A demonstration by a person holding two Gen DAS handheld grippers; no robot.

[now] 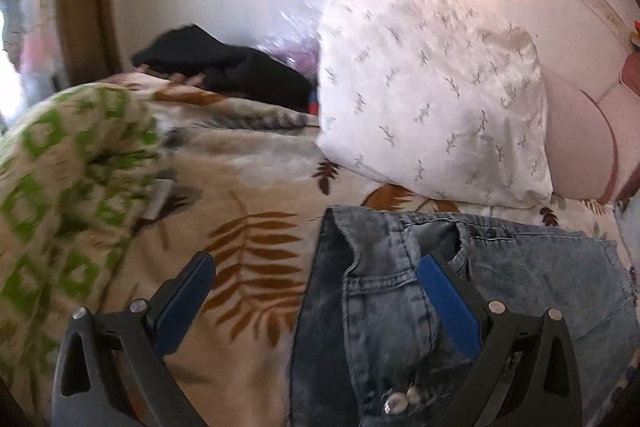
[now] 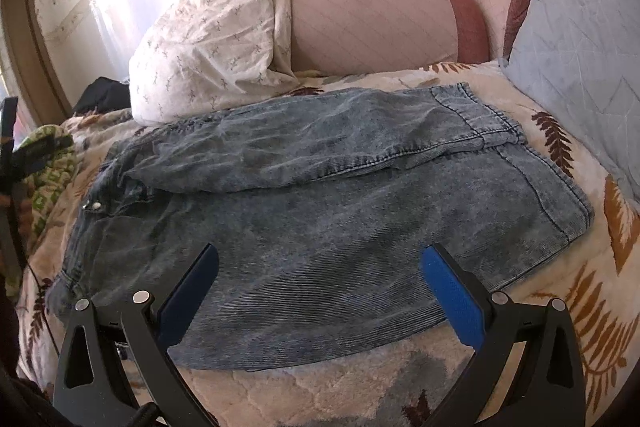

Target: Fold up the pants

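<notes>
Left wrist view, left to right: a green-and-white patterned cloth (image 1: 60, 187) bunched on the leaf-print bedspread (image 1: 248, 247); a black garment (image 1: 224, 67) behind it; a white sprigged pillow (image 1: 432, 95) propped upright. The left gripper (image 1: 316, 283) hovers above the waistband end of the jeans (image 1: 520, 279), its jaws spread wide and holding nothing; metal buttons (image 1: 400, 401) show near the lower edge.

Right wrist view, left to right: the jeans (image 2: 320, 227) lie flat across the bedspread (image 2: 560, 307), waistband to the left, one leg folded over the other, hems to the right. The right gripper (image 2: 320, 275) hangs over the near leg, jaws spread and empty. Behind stand the white pillow (image 2: 208, 43), a pink bolster (image 2: 372, 23) and a pale blue quilted cushion (image 2: 580, 47).
</notes>
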